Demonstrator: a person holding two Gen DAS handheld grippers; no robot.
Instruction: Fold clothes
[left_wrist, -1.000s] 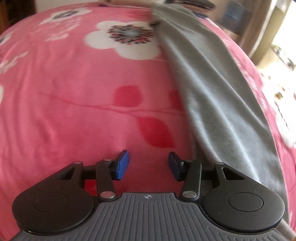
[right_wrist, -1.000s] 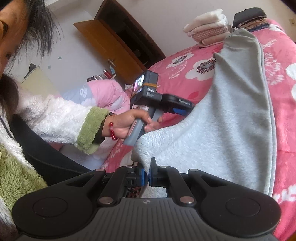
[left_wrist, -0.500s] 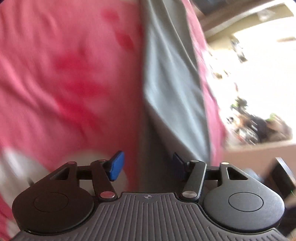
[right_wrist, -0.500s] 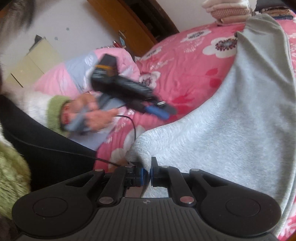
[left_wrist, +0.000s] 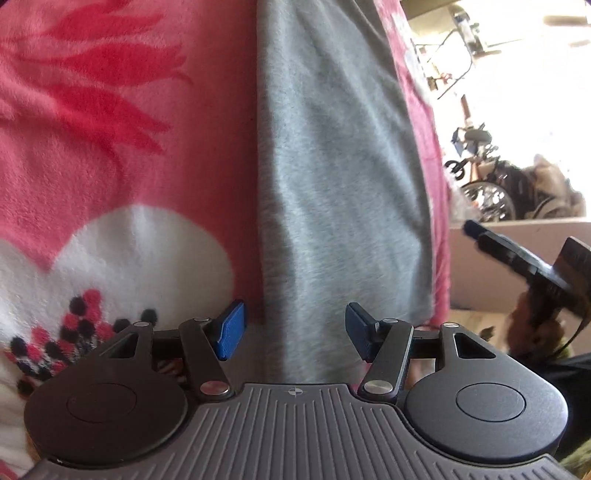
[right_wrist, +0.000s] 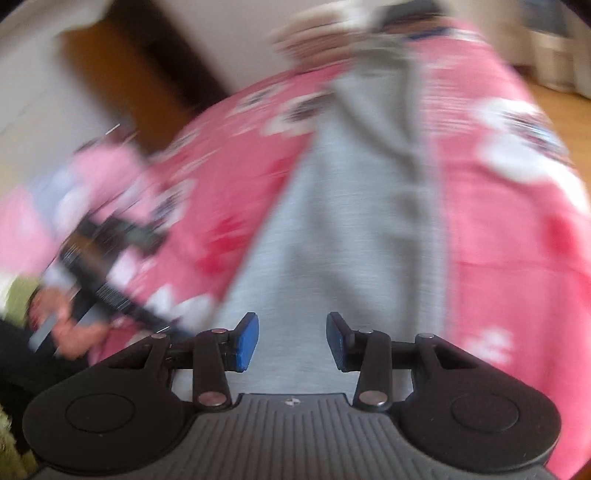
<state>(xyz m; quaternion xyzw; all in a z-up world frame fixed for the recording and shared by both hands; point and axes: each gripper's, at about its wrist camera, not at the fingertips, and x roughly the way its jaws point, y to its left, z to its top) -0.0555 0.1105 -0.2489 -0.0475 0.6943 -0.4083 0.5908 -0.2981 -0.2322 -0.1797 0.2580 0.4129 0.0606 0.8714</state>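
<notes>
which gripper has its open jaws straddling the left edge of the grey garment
The left gripper: the grey garment edge runs between its open pads, pink blanket beside. The right gripper, also open, has only grey cloth between its pads.

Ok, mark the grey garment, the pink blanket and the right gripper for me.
grey garment (left_wrist: 340, 177): left wrist view, middle of the flat grey cloth.
pink blanket (left_wrist: 122, 155): left wrist view, bare pink part left of the garment.
right gripper (right_wrist: 291, 341): right wrist view, midway between the blue pads, jaws apart.
</notes>
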